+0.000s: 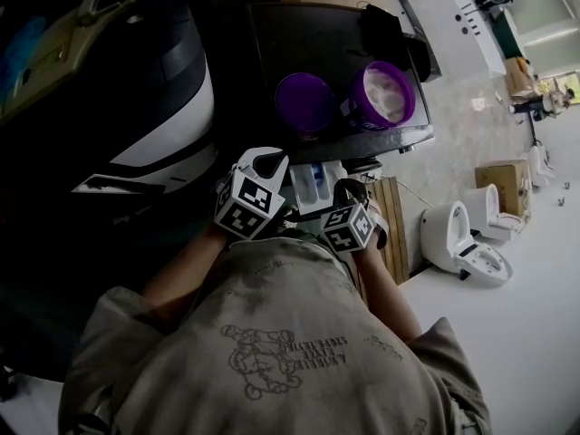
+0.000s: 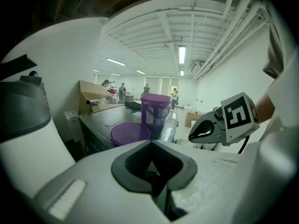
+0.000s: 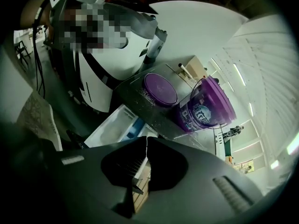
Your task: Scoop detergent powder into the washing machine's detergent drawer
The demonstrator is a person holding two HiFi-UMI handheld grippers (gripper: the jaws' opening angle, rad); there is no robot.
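The detergent drawer (image 1: 317, 187) is seen pulled out, just ahead of both grippers, below the washing machine's dark top (image 1: 272, 43). On that top the purple detergent tub (image 1: 385, 93) is stood open, and its lid (image 1: 304, 102) is laid flat just beside it. The fingers (image 2: 135, 164) of the left gripper (image 2: 153, 169) are pressed together on nothing. Those of the right gripper (image 3: 144, 157) are likewise closed and empty. Both grippers are held low, near the person's chest, short of the tub. No scoop can be made out, and no powder is seen in the drawer's white compartments. The opening steps are therefore judged done. Scooping, carrying and tipping the powder into the drawer are judged left to do.
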